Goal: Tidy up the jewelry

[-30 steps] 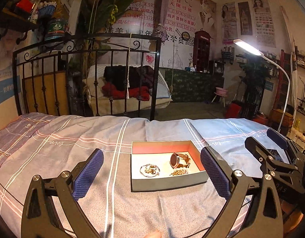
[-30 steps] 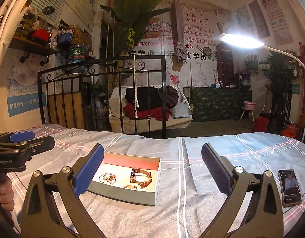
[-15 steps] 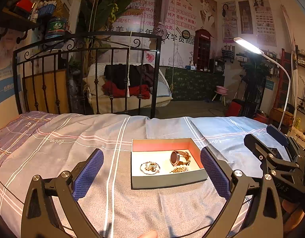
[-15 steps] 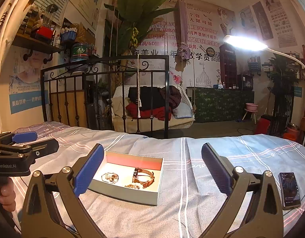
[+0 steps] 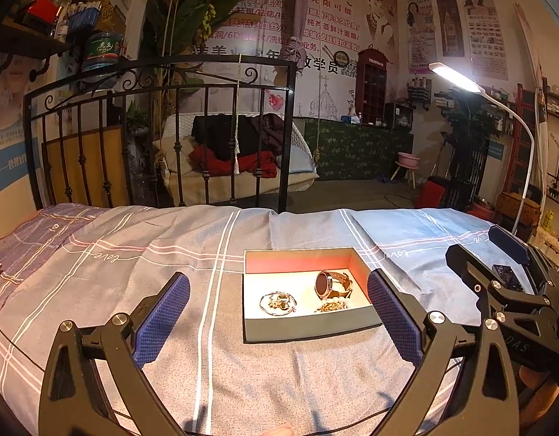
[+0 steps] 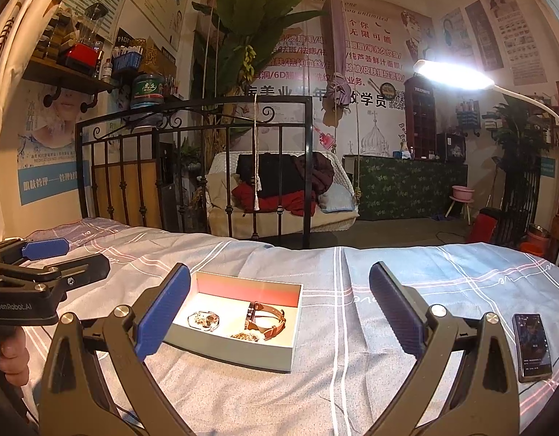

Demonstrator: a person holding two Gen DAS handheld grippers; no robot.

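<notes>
Left gripper (image 5: 279, 312) hovering spread wide, nearer; shallow grey cardboard box (image 5: 308, 328) holding brown-strapped round watch (image 5: 328, 285) lying just ahead-right; right gripper (image 6: 279, 309) likewise gaping, empty.

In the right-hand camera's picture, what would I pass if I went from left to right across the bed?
The other handheld gripper, the left gripper → chain bracelet in the open box → brown-strap watch in the same box → phone lying on the bedspread.
</notes>
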